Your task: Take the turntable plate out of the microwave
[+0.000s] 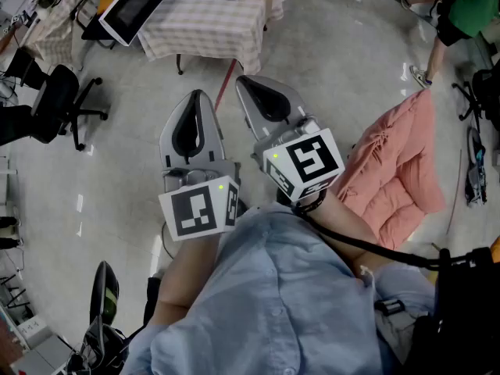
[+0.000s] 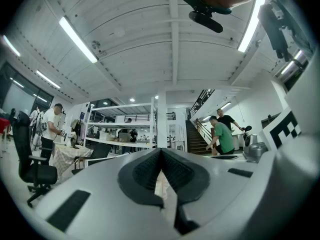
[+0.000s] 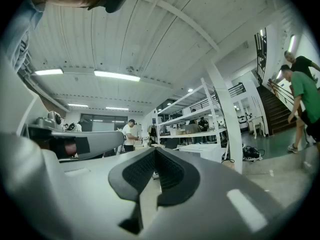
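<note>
Two claws, one per hand, held side by side close above a pale blue shirt (image 1: pixel 273 295), over a grey floor (image 1: pixel 336 61): left claw (image 1: pixel 194 100) pressed together on nothing, right claw (image 1: pixel 248 83) likewise together and empty, one black-and-white marker cube at the rear of each. One white microwave (image 1: pixel 131 6), its dark-windowed door swung open, on one surface (image 1: pixel 211 30) draped in a checked cloth, well apart from both claws across the floor. Turntable plate not to be made out, the microwave's cavity out of sight from the head view and no part of it shown in either gripper view. One black office chair (image 1: pixel 51 104) at left, one pink quilted cushion (image 1: pixel 398 170) on the floor just beside the right claw, one person in a green shirt (image 1: pixel 465 6) at the far right edge
</note>
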